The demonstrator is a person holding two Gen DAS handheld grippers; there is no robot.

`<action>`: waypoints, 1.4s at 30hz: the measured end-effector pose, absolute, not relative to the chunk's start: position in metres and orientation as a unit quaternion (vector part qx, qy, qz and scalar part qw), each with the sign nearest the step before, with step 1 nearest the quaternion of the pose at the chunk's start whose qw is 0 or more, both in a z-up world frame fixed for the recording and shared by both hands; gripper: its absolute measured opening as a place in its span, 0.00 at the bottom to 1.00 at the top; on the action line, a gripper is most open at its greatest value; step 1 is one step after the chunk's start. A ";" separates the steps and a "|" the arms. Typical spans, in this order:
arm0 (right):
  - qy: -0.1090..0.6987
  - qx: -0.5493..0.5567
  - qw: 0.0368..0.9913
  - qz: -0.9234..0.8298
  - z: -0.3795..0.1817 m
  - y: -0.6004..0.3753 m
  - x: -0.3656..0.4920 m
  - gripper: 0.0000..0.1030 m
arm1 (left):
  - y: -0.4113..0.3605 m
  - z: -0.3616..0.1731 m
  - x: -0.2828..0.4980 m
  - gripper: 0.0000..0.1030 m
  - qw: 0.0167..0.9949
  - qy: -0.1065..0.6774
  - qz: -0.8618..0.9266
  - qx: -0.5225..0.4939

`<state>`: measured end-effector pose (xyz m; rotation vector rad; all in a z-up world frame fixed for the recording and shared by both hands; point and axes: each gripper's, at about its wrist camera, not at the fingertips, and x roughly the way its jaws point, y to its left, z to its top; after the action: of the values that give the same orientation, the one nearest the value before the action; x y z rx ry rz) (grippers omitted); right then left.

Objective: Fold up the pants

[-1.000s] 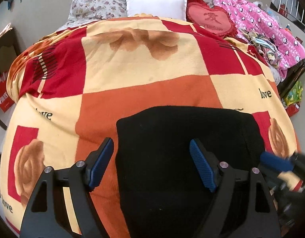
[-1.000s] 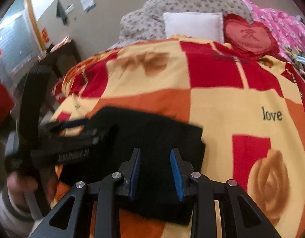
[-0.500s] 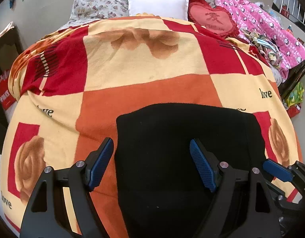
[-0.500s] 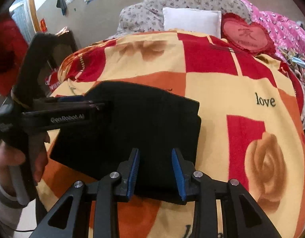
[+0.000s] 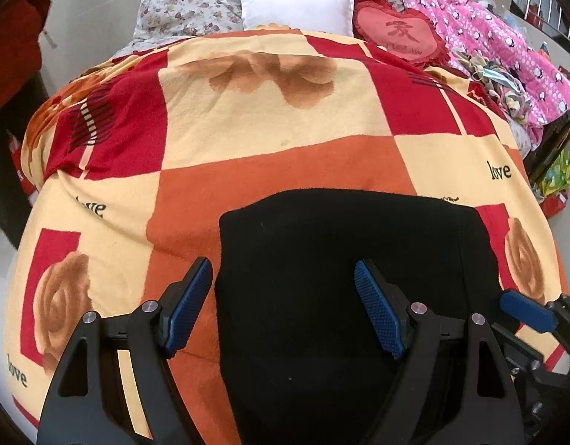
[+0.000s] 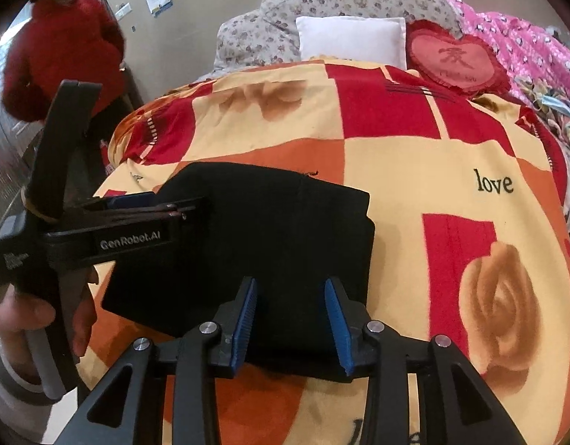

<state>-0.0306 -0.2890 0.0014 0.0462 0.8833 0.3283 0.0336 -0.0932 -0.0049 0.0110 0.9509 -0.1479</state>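
Note:
The black pants [image 5: 322, 259] lie folded into a flat rectangle on the checked blanket [image 5: 270, 118], near its front edge. They also show in the right wrist view [image 6: 270, 230]. My left gripper [image 5: 283, 307] is open and empty, its blue pads spread wide just above the pants' near left part. My right gripper [image 6: 290, 319] is open and empty, hovering over the pants' near right edge. The right gripper shows at the lower right of the left wrist view [image 5: 526, 311]. The left gripper shows side-on in the right wrist view [image 6: 144, 207].
A white pillow [image 5: 296, 3], a red heart cushion [image 5: 400, 33] and a pink quilt [image 5: 507, 37] lie at the bed's far end. A person in red [image 6: 59, 55] stands at the far left by the wall. The blanket drops off at the left and right sides.
My right gripper has opened wider and drawn back and up from the pants. The left gripper has stayed open over the pants. The pants have not moved.

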 end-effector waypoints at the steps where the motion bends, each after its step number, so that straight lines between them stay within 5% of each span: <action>1: 0.422 0.022 0.892 0.158 0.003 -0.289 -0.032 0.36 | -0.092 -0.004 0.032 0.78 0.886 0.459 -0.071 0.004; 42: 0.433 0.021 0.890 0.142 -0.011 -0.294 -0.043 0.47 | -0.070 -0.010 -0.024 0.78 0.879 0.470 -0.072 -0.032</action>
<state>-0.0434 -0.2935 -0.0115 0.0444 0.9000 0.2949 -0.0236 -0.0703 -0.0095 -0.0669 0.9801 -0.1501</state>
